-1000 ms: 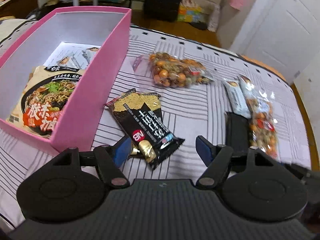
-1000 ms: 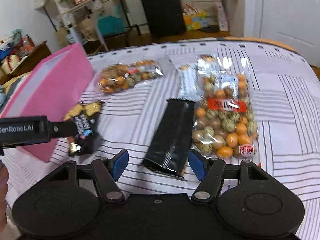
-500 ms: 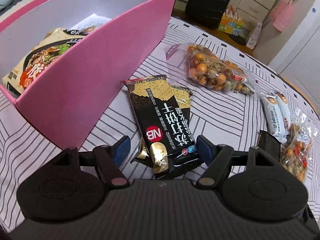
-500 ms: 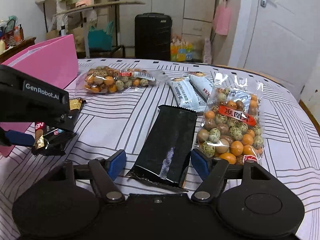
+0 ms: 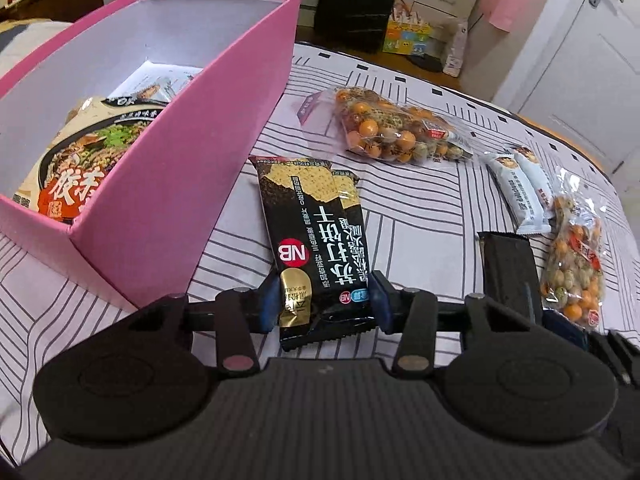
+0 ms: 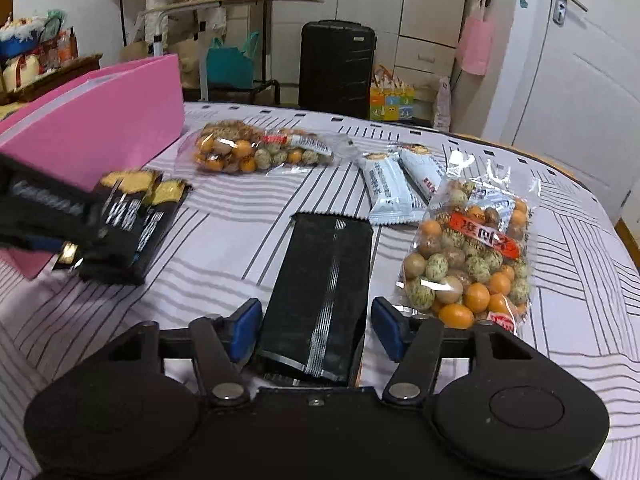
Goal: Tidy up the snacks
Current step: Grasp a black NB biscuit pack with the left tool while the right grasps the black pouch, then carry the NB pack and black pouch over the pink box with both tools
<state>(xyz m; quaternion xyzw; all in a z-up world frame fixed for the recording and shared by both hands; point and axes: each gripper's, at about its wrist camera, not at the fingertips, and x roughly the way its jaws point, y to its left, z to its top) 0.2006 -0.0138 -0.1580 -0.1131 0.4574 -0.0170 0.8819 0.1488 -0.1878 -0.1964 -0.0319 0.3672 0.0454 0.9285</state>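
Two stacked black cracker packets (image 5: 316,240) lie beside the pink box (image 5: 180,152). My left gripper (image 5: 324,302) is closing on their near end, and both blue pads touch the top packet's sides. In the right wrist view the packets (image 6: 136,216) show at the left. My right gripper (image 6: 316,330) straddles the near end of a plain black packet (image 6: 320,280). Its jaws are closing, with a small gap left on each side. A noodle pack (image 5: 80,168) lies inside the box.
Two clear bags of coated nuts (image 6: 260,150) (image 6: 468,256) and two white bars (image 6: 396,188) lie on the striped tablecloth (image 6: 224,248). The table's edge curves off at the right. A black suitcase (image 6: 336,64) and a door stand beyond.
My left gripper sank over the cracker packets and its jaws narrowed onto them. My right gripper dropped lower and rolled level, and its jaws narrowed around the plain black packet.
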